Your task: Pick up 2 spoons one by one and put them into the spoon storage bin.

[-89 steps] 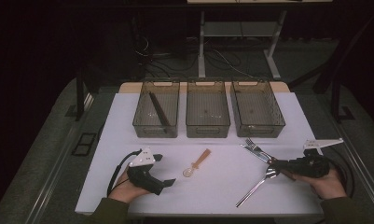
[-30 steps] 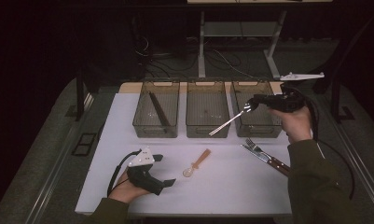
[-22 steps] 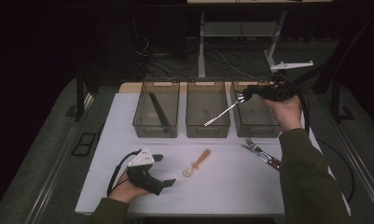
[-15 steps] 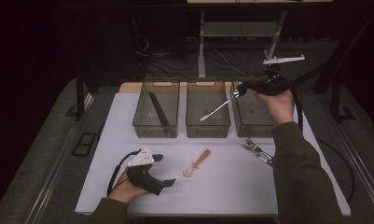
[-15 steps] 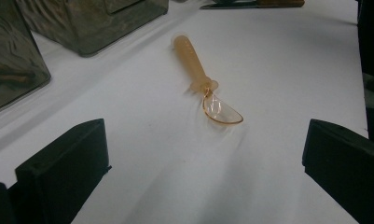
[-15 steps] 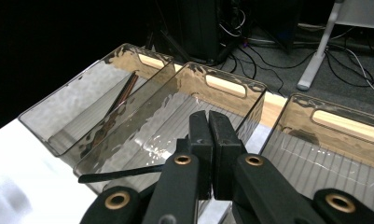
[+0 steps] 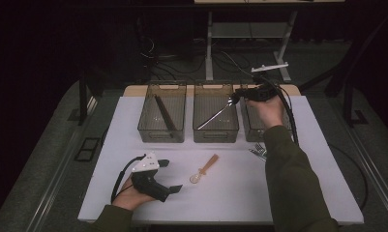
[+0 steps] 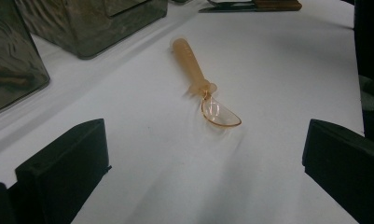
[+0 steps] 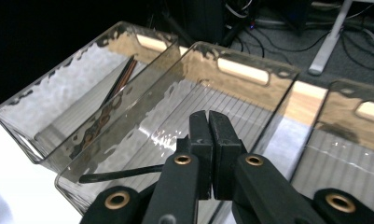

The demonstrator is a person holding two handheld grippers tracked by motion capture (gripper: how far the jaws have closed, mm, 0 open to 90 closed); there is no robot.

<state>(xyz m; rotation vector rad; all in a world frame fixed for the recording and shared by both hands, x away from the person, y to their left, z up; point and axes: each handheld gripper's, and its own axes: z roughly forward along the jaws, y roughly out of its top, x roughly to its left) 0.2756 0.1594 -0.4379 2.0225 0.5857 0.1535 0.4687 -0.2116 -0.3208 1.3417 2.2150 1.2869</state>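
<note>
Over the middle bin [image 7: 216, 135], right gripper [image 7: 236, 96] clamped shut on a metal spoon's [image 7: 215, 114] handle end, bowl slanting low above the near wall. Risked clipping that rim, twisting loose, landing outside. Left gripper [image 7: 171, 175] open, idle near plastic spoon [image 7: 204, 169].

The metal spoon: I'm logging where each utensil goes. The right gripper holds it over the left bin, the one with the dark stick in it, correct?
Not the left bin. In the high view the right gripper holds the metal spoon over the middle bin; the dark stick lies in the left bin.
</note>
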